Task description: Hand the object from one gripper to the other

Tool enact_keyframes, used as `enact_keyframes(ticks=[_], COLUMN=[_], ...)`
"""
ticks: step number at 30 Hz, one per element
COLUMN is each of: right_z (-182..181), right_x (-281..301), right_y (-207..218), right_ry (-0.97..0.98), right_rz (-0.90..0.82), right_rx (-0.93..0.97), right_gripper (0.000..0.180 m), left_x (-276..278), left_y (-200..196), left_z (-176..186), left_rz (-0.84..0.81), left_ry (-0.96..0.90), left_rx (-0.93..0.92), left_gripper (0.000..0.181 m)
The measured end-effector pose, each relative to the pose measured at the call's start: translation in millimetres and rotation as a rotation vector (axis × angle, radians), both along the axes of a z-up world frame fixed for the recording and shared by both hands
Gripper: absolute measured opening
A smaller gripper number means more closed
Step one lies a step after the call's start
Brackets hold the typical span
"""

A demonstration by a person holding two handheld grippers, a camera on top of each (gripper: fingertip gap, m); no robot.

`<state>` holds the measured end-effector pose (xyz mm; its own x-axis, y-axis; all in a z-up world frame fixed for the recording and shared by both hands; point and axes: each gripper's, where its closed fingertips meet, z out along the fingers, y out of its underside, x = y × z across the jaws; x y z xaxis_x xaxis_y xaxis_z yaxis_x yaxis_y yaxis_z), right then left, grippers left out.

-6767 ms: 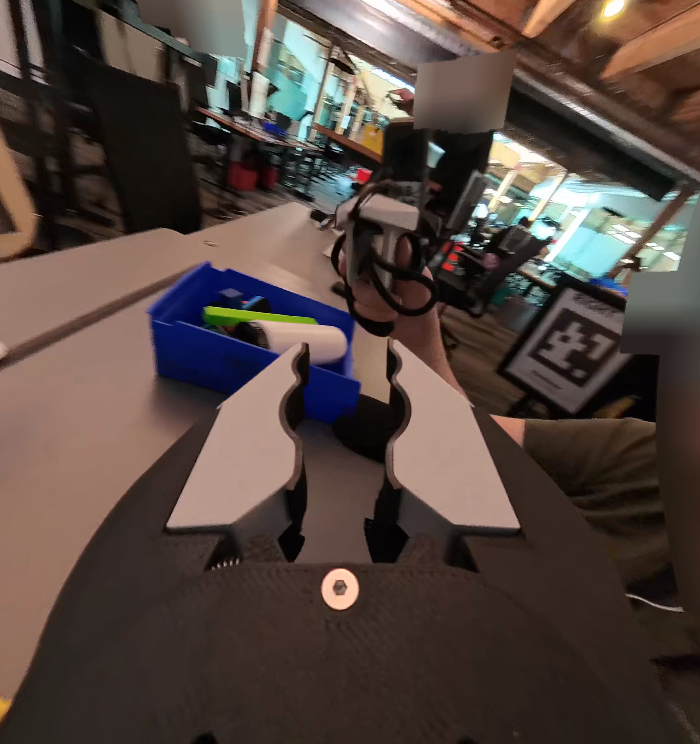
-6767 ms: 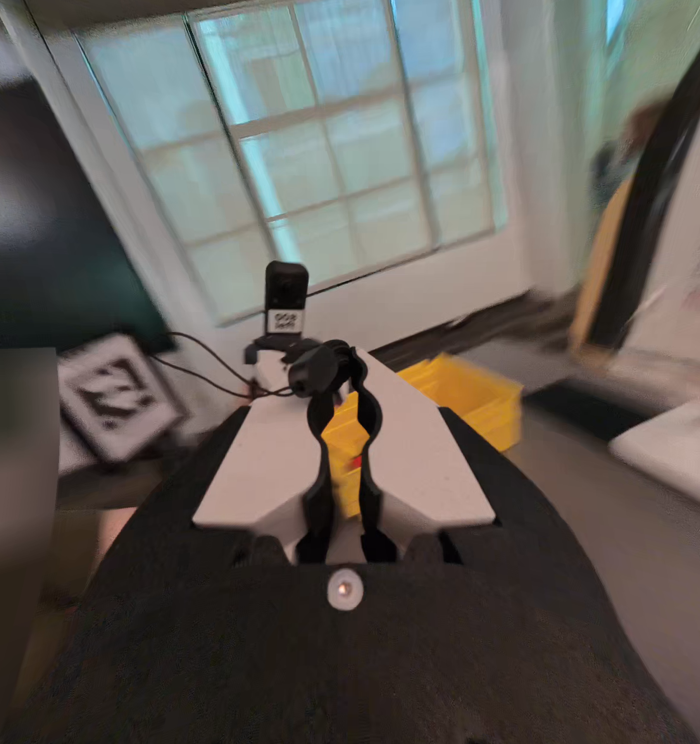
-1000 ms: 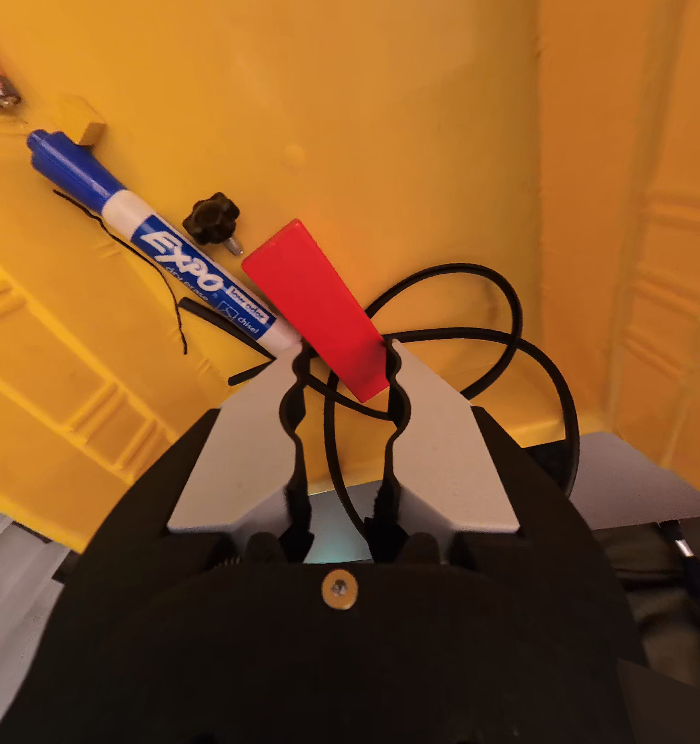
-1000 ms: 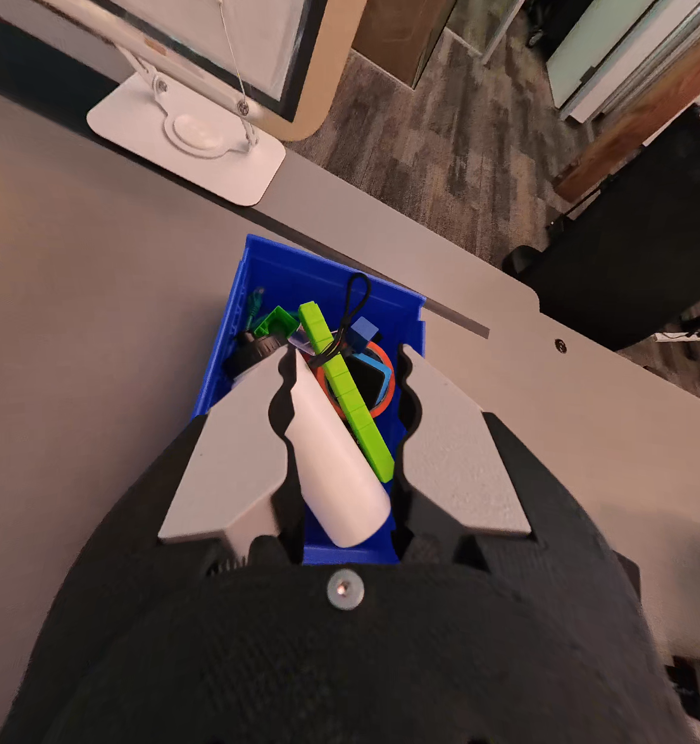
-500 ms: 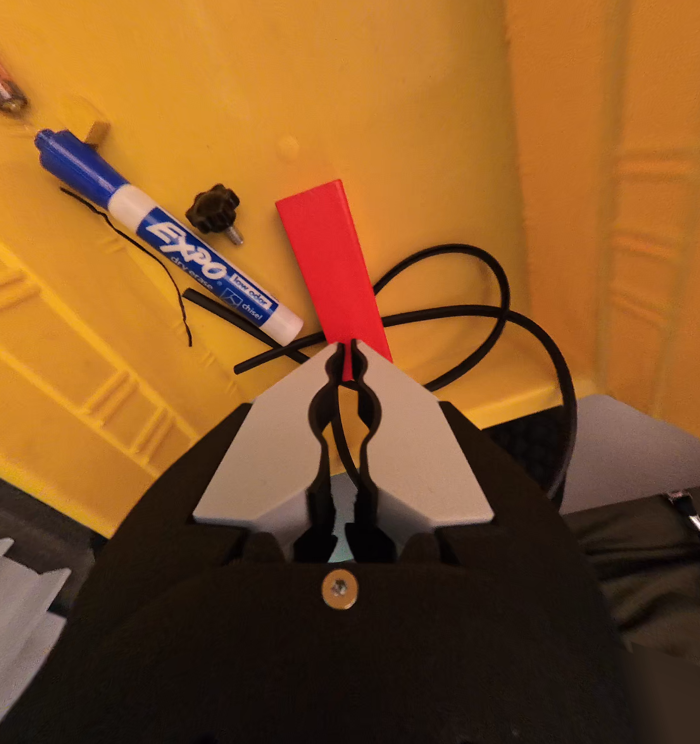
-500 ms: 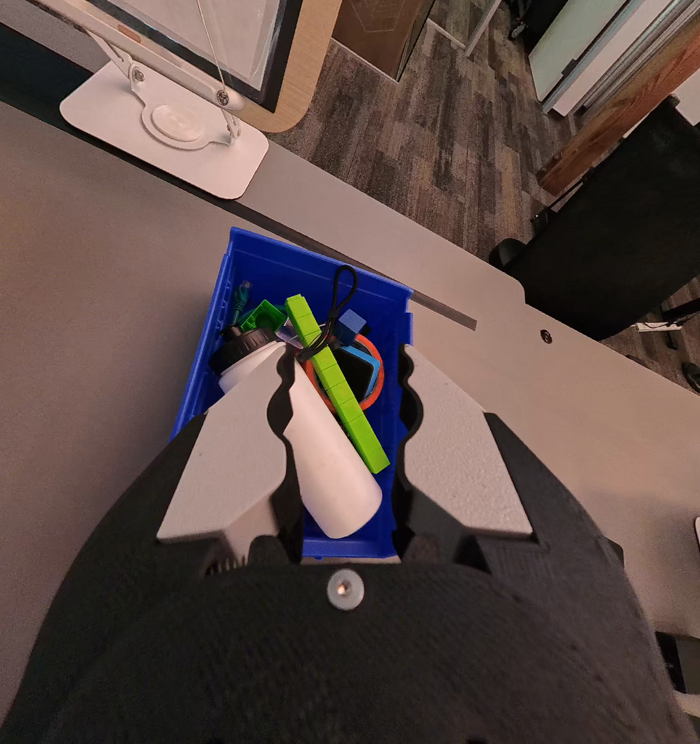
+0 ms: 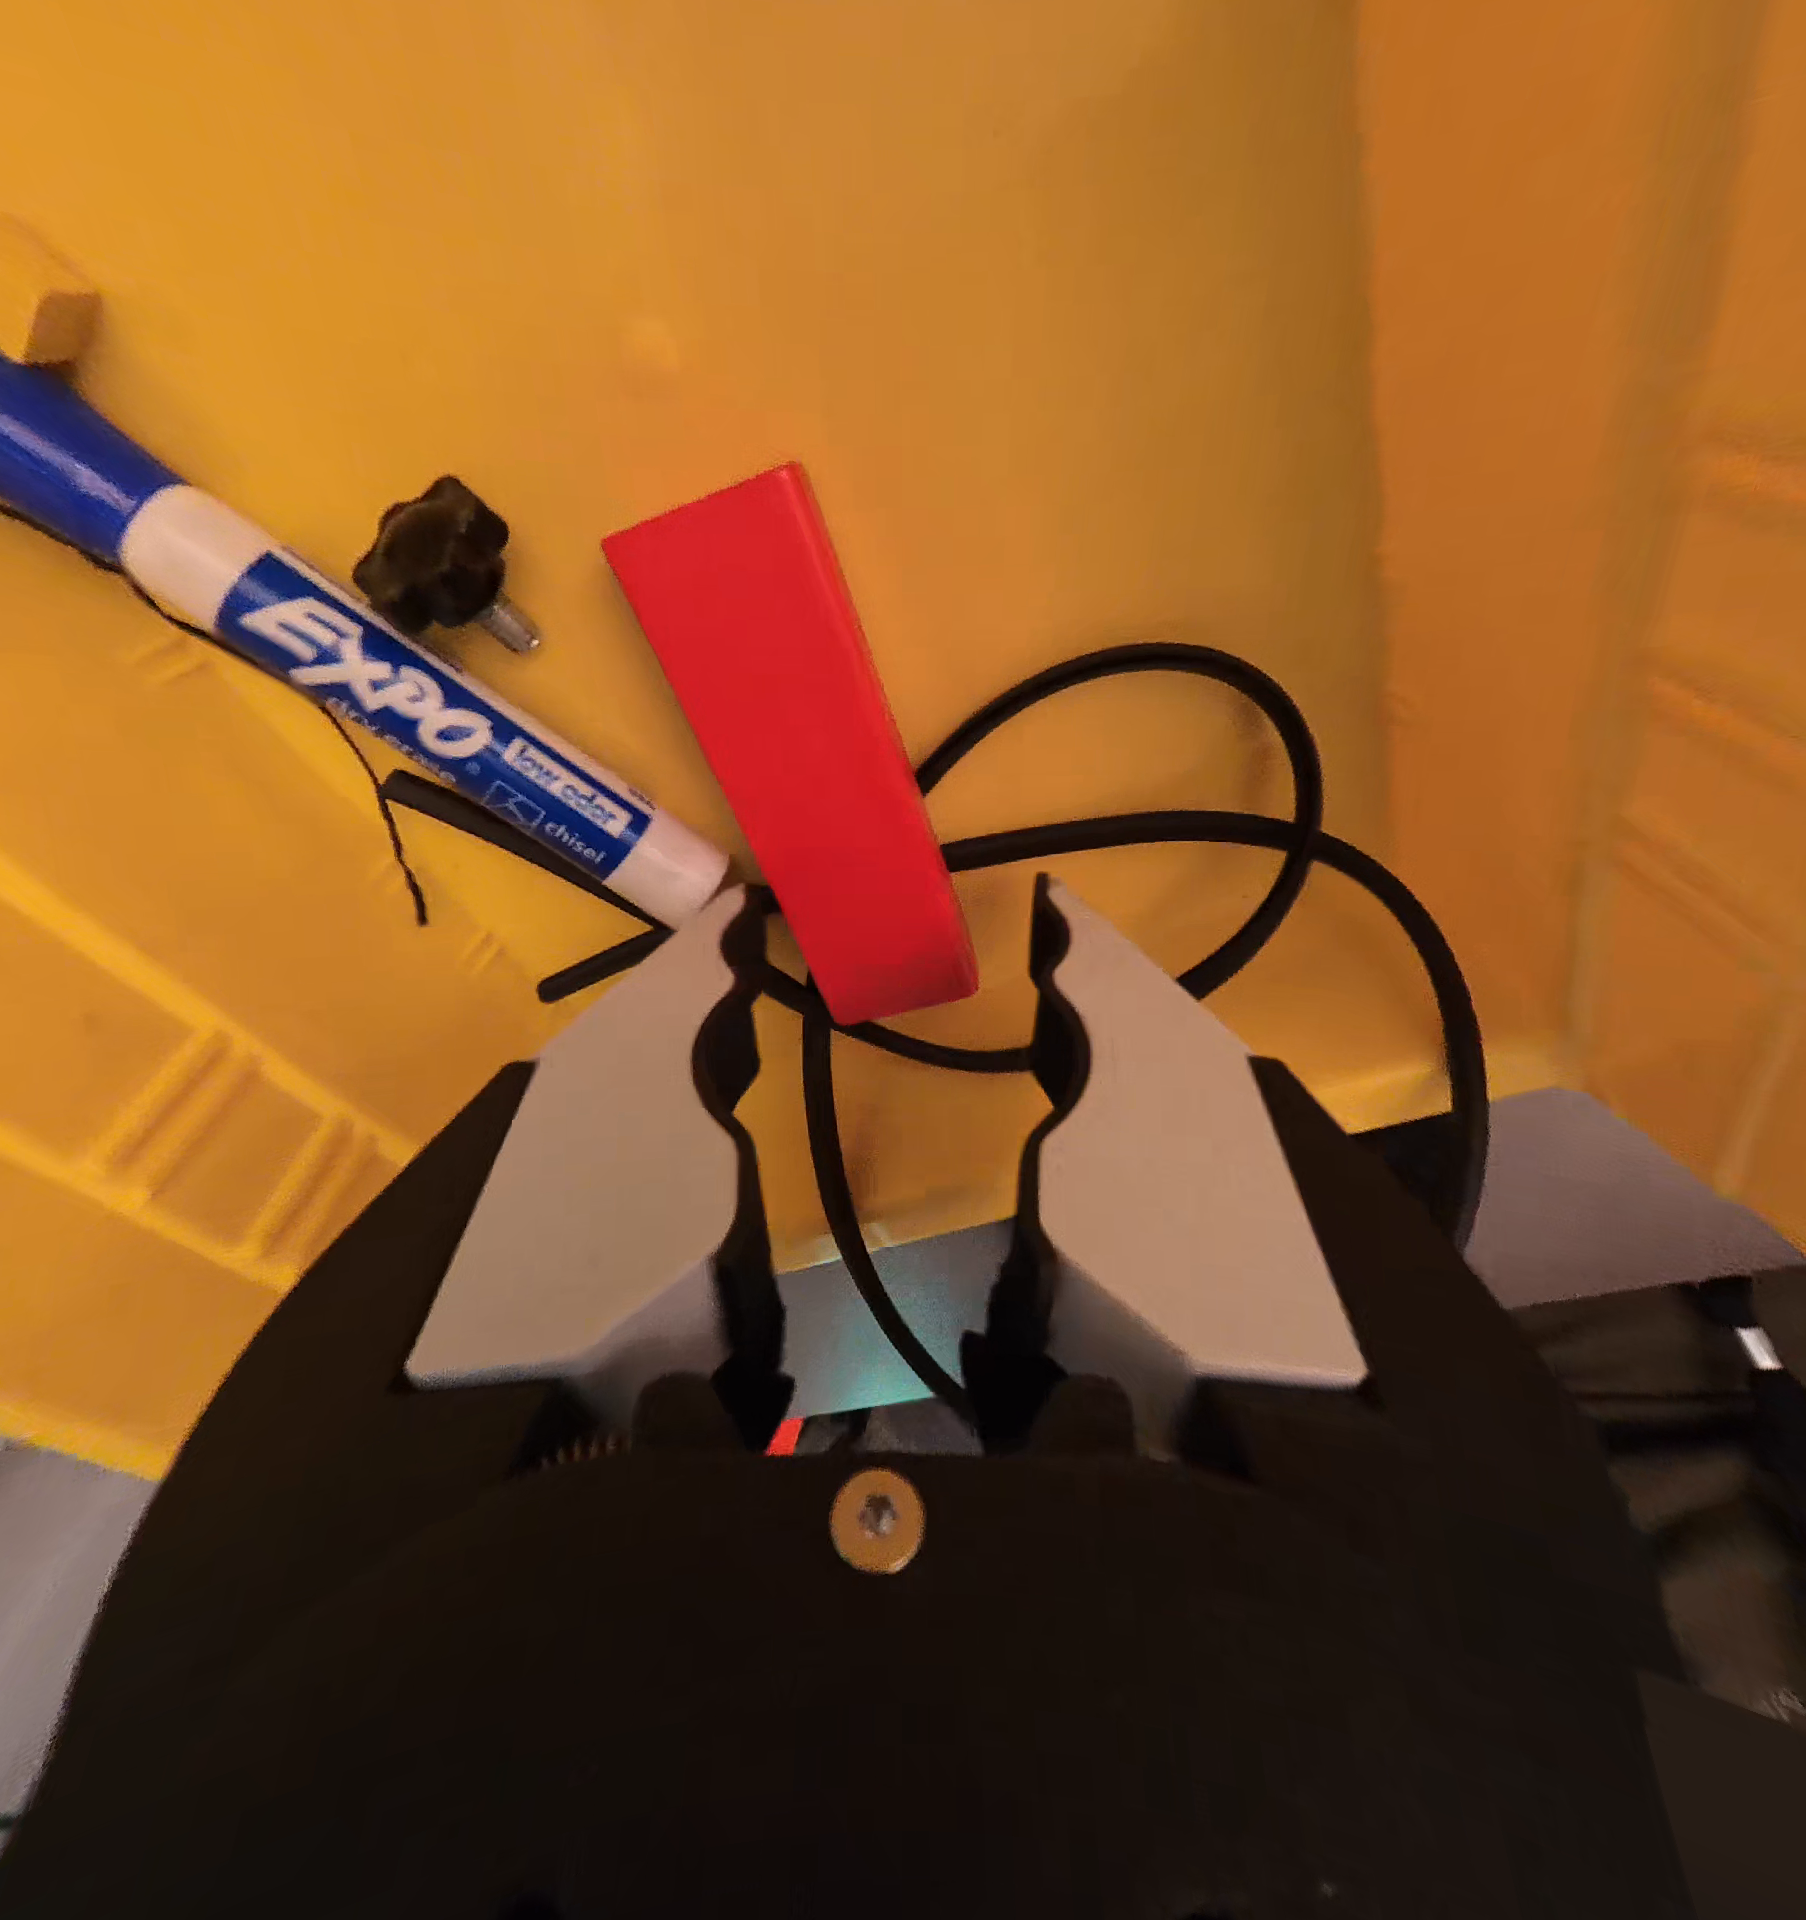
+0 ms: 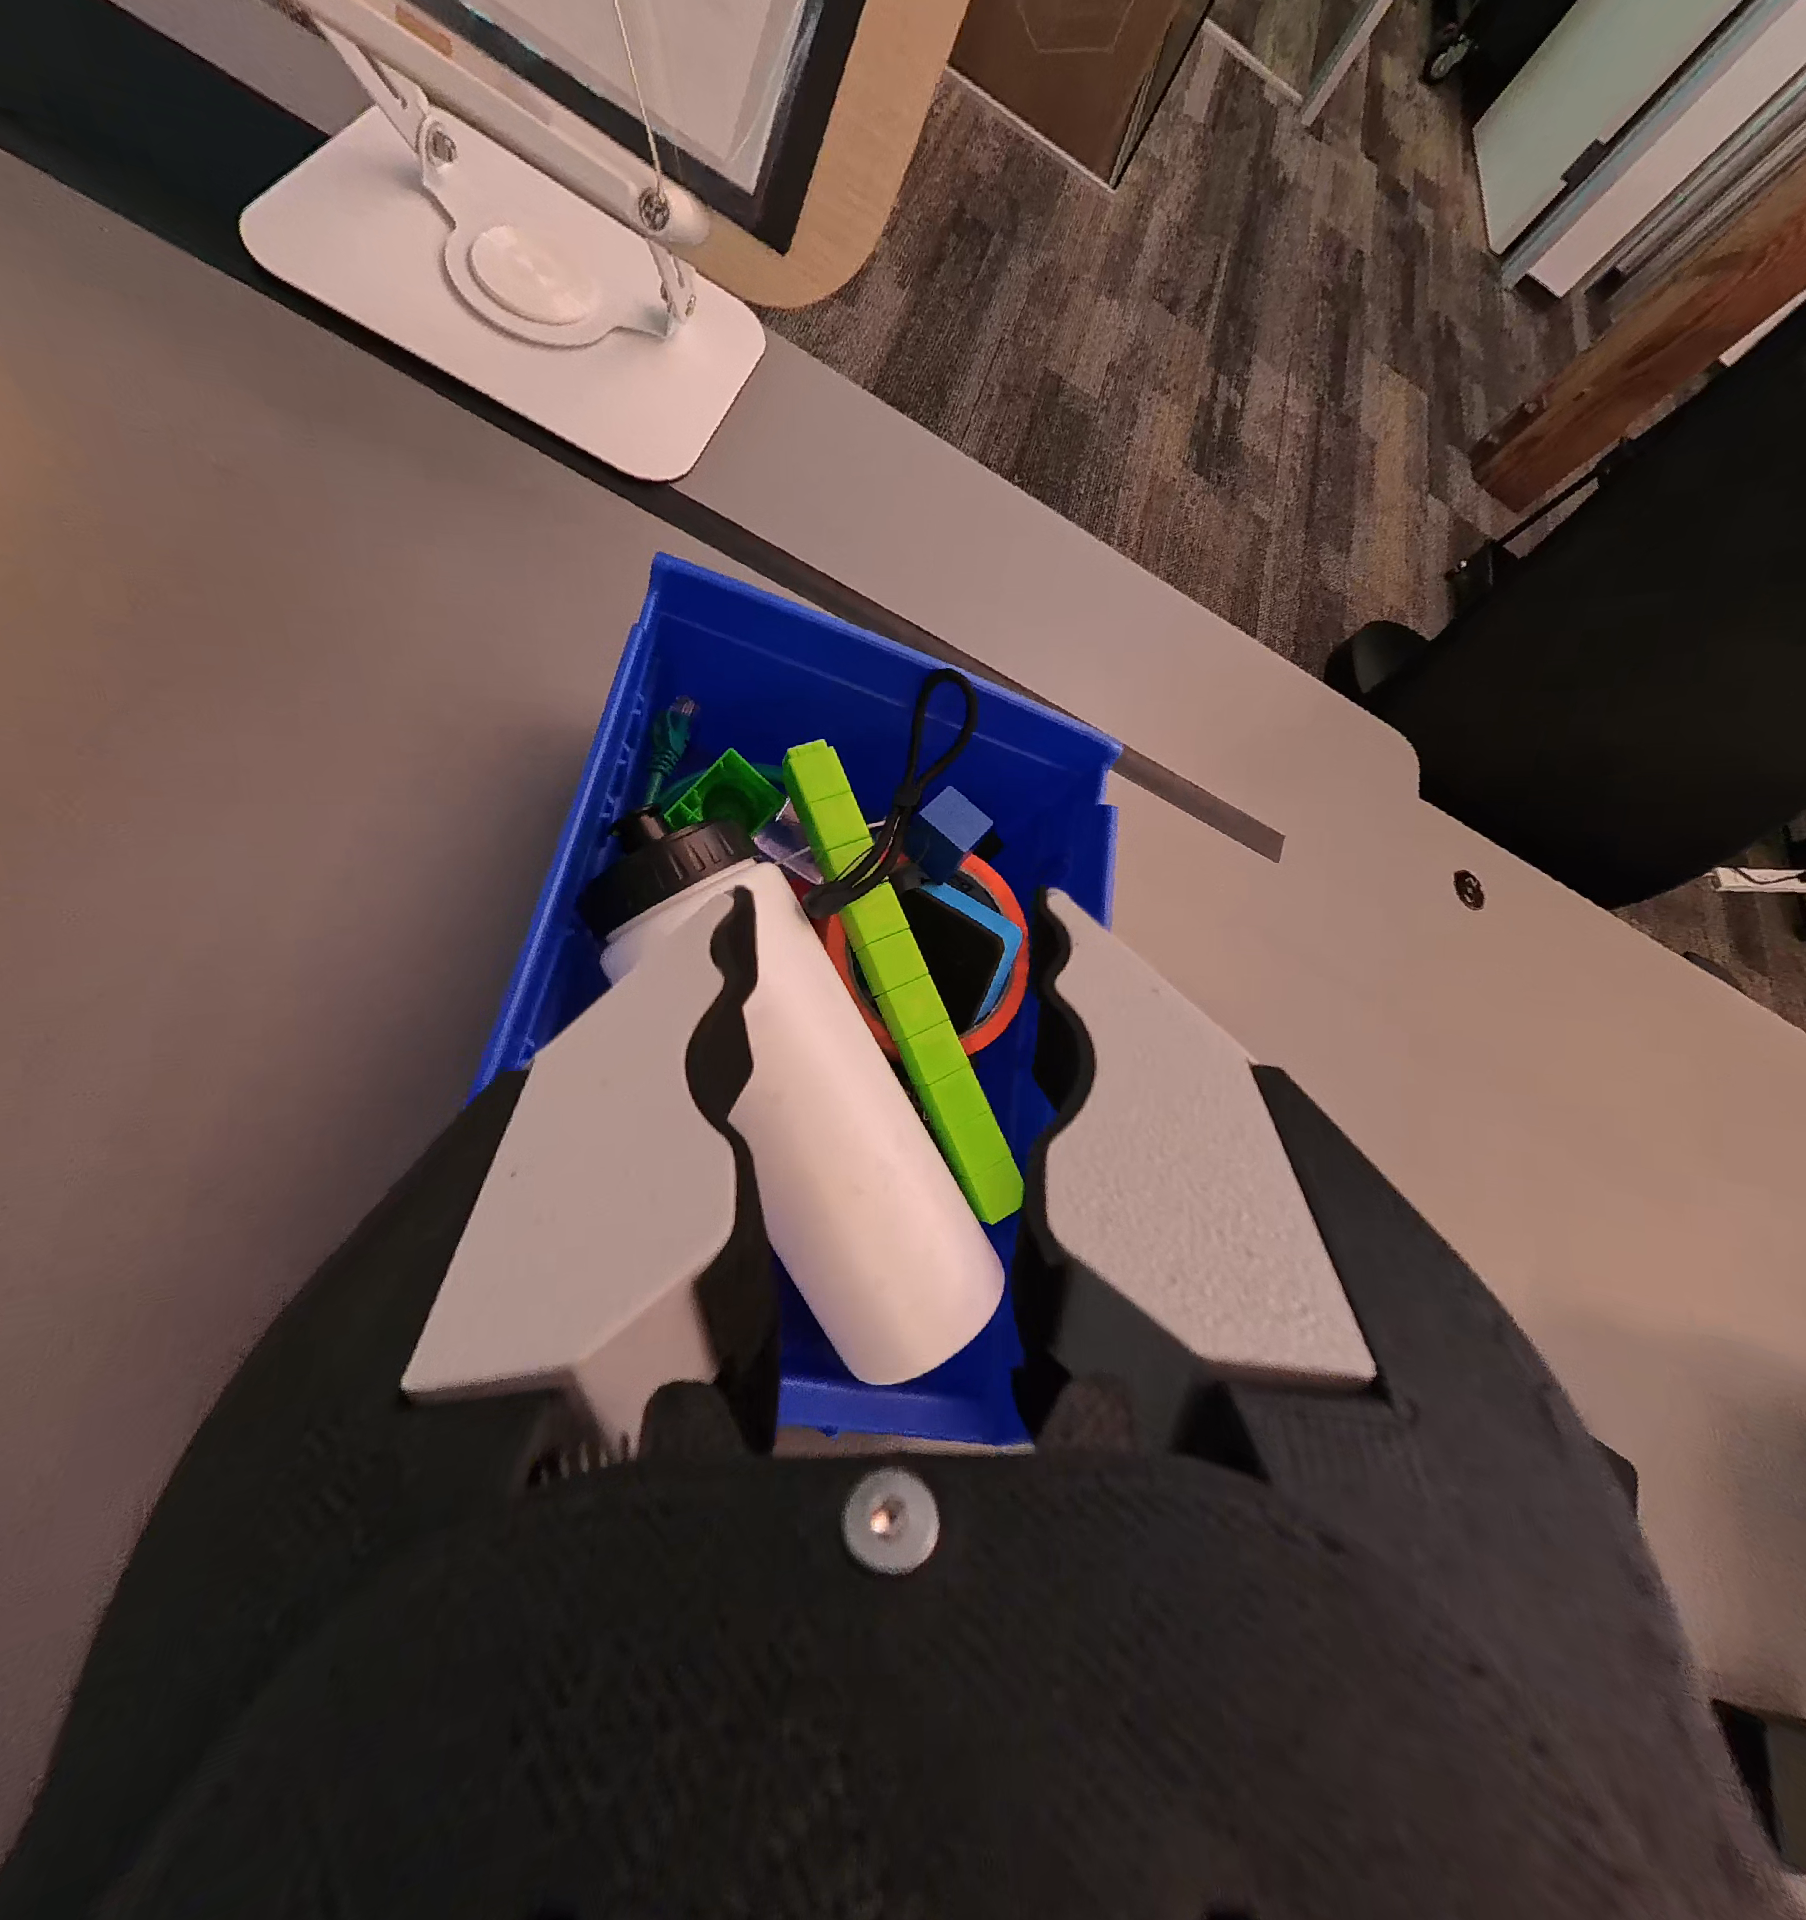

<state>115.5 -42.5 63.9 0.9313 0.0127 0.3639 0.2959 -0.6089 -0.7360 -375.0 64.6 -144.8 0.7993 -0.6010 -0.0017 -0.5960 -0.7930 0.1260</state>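
While the left gripper (image 7: 891,940) stood spread wide at frame centre, grasping nothing, the red block (image 7: 790,743) lay just beyond its tips across a black cable (image 7: 1283,831) in the yellow bin (image 7: 982,260). A clean pick probably needed the jaws straddling the block's near end, clear of the cable. Released too, the right gripper (image 8: 888,940) hung over the blue bin (image 8: 774,644).

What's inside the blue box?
The blue box holds a white bottle with a black cap, a green brick bar, a blue cube, a black cord and an orange ring. Whatever lies under the bottle is hidden.
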Motion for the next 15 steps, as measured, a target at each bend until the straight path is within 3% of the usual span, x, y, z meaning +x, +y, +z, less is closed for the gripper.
enact_keyframes(ticks=[7,15], right_z=[-2.1,9.2], right_x=[-2.7,3.4], right_y=[-1.5,-0.5], right_ry=[0.004,0.023], right_rz=[0.029,0.020], right_rx=[-0.011,0.053], right_gripper=[0.052,0.051], left_x=[-5.7,13.4], left_y=[0.8,22.7], left_z=[-5.2,49.8], left_rz=[-0.079,-0.047], left_ry=[0.070,-0.166], left_rx=[-0.004,0.239], left_gripper=[0.035,0.032])
